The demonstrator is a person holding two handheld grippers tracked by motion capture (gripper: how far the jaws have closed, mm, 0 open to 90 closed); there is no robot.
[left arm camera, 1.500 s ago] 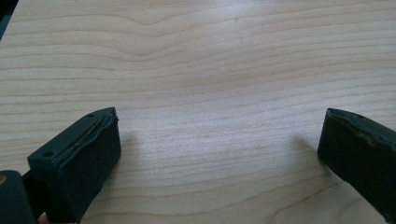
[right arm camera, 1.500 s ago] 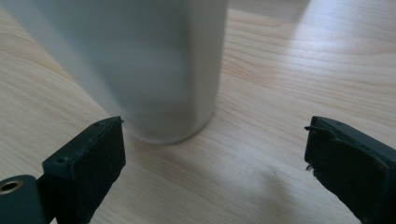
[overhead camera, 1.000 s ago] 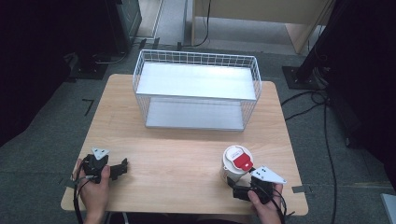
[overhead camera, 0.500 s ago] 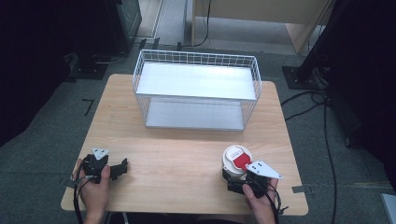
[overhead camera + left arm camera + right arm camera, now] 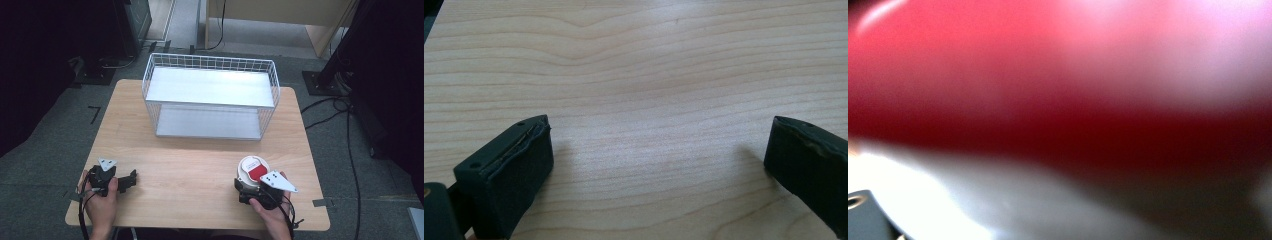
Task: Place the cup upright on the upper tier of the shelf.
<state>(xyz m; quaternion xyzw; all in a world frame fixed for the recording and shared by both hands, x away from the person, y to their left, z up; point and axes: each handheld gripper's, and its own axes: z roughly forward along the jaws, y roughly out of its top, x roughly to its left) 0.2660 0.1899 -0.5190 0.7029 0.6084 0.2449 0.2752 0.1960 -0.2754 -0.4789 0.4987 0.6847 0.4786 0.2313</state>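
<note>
A white cup with a red label (image 5: 252, 170) stands upright on the wooden table (image 5: 190, 165) near its front right. My right gripper (image 5: 246, 189) sits against the cup's near side, with the person's hand behind it. In the right gripper view the cup (image 5: 1058, 100) is a red and white blur very close to the camera, and a sliver of one jaw shows at the bottom left. Whether the jaws press on the cup is hidden. My left gripper (image 5: 132, 178) rests at the front left, open (image 5: 659, 130) over bare wood with nothing between its fingers.
A white wire basket (image 5: 210, 95) with two shelf levels stands at the back middle of the table. Black stands and cables lie on the floor to the right and left of the table.
My right gripper has moved left and forward until it is against the cup. The cup has barely shifted. The left gripper has stayed put.
</note>
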